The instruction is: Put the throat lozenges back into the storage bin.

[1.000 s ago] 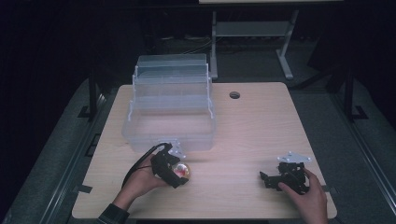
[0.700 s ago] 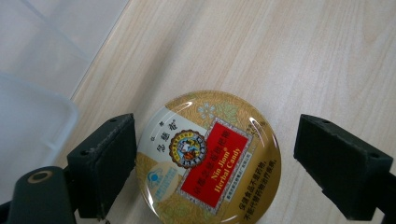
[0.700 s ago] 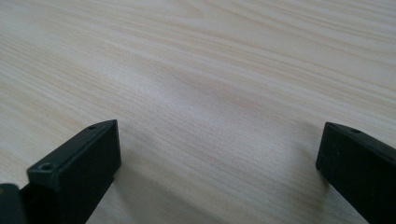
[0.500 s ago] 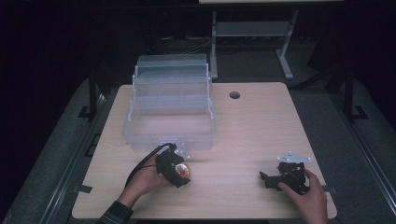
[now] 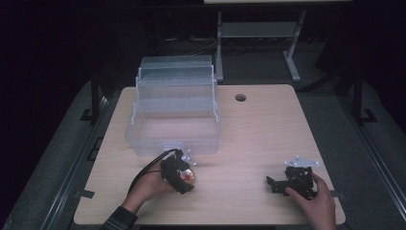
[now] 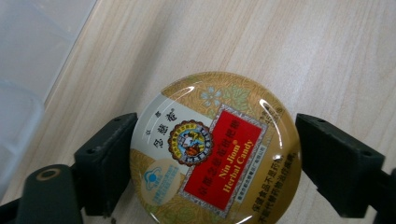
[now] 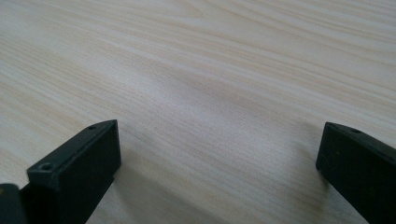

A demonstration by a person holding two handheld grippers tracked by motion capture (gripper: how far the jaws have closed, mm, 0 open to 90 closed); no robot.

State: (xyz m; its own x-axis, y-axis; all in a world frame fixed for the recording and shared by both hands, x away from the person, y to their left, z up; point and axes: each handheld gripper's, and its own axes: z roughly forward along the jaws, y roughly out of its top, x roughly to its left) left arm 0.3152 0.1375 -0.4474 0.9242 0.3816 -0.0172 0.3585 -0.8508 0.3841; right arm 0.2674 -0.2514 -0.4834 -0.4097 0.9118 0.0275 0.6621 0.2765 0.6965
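The wooden table (image 5: 268, 129) carries a clear plastic tiered storage box (image 5: 174, 112), standing open at the left rear. Just in front of it, the left gripper (image 5: 184, 176) is clamped across a round Nin Jiom Herbal Candy tin (image 6: 212, 149), both jaws pressing its rim from opposite sides, the tin held at or just above the tabletop. The likely step is lifting the tin into the box: keep the squeeze steady on that slick rim, hold it level, and clear the front wall before lowering. The right gripper (image 5: 277, 184) rests near the right front edge, jaws apart and empty.
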